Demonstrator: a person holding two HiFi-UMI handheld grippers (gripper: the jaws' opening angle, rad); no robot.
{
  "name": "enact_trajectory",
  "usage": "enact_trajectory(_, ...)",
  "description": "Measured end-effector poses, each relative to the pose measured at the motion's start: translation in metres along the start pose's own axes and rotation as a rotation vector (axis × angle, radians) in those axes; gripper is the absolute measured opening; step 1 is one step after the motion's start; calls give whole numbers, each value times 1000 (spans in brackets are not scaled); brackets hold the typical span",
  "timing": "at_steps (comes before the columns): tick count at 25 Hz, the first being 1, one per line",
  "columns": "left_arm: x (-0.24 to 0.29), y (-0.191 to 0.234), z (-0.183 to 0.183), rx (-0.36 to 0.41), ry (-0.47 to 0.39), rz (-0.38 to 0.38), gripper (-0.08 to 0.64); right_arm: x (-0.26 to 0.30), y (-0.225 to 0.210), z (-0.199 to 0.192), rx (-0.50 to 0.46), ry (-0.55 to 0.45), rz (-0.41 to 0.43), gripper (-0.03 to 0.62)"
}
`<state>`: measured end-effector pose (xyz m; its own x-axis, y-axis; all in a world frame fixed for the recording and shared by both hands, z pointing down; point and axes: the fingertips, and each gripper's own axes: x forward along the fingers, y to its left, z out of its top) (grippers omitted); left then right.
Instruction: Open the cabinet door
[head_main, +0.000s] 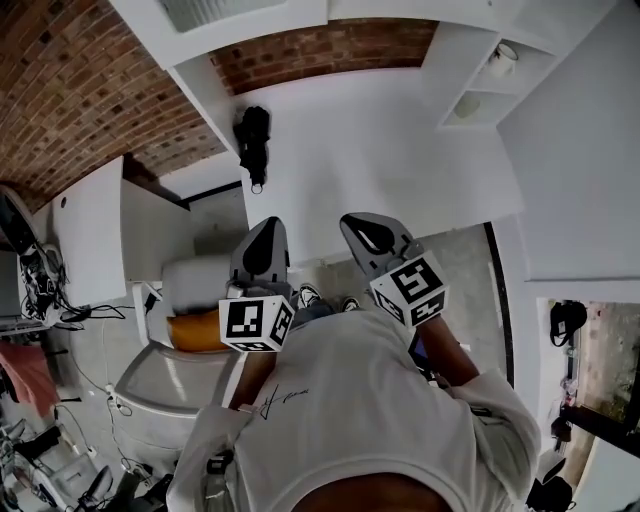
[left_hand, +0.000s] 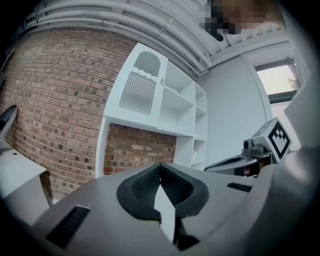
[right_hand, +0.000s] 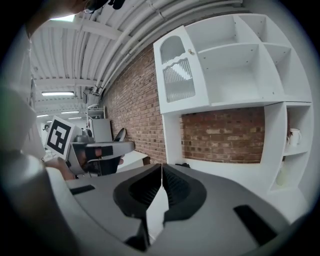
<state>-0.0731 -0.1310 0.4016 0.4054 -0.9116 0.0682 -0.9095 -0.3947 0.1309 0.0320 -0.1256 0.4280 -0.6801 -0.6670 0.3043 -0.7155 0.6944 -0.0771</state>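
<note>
Our left hand-held gripper (head_main: 265, 230) and our right hand-held gripper (head_main: 360, 225) are side by side in the middle of the head view. In both, the jaws are closed together and nothing is between them. The cabinet door (right_hand: 176, 75), arched and with slats, is shut. It sits at the upper left of the white shelf unit (right_hand: 240, 65), in the upper middle of the right gripper view, well apart from both. Below is a white tabletop (head_main: 380, 150) against a brick wall (right_hand: 135, 100).

Brick wall (left_hand: 55, 100), white mug (right_hand: 293, 136)
</note>
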Motion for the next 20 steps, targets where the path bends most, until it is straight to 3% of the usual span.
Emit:
enact_trajectory(9,7,38,17,16,-34,-50,17,40,26,40,-53,-69,52,26)
enact_trajectory(15,14,53,29,39,-59,-30,17,49,21,59,-49,-73,74,26)
enact_trajectory(20,23,47,36,48,-72,-46,17,51,-2,78,-52,-98,18,26)
